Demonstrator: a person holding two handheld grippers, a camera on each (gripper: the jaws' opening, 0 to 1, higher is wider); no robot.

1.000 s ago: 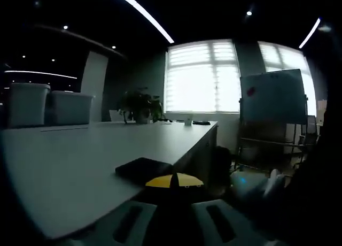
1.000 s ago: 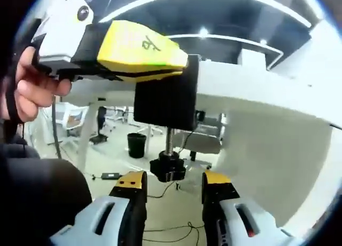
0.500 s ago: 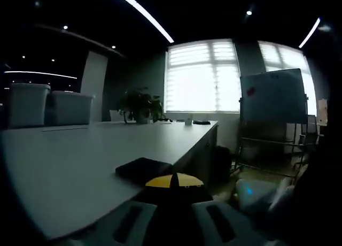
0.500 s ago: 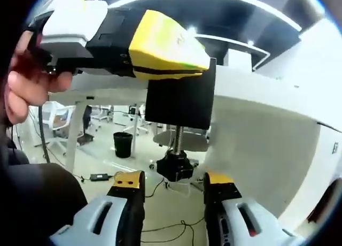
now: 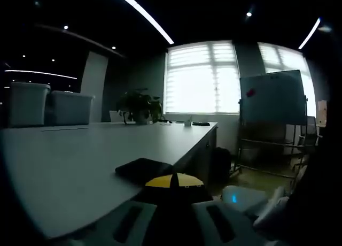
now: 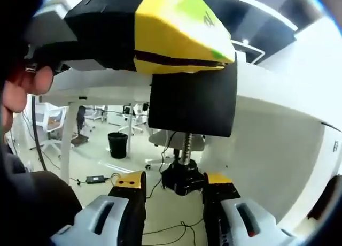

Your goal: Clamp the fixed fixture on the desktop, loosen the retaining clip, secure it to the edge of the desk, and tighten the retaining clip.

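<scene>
**Hidden and cut-off bits**

In your left gripper view, the left claw [image 5: 173, 188] covers most of the black fixture [image 5: 143, 170] at the tabletop [image 5: 75, 160] edge; you can't tell how its jaws stand, the light is too dim. In your right gripper view, the fixture's top is hidden behind the left claw's yellow tips. The knob [image 6: 183, 181] on the screw [image 6: 186, 148] sits low between your right claw [image 6: 173, 186] jaws; contact can't be told. Your hand [image 6: 21, 93] is cut by the left edge, blurred.

A potted plant [image 5: 140, 105], whiteboard [image 5: 273, 98] and storage bins [image 5: 47, 105]; a black wastebasket [image 6: 117, 145] stands on the floor.
</scene>
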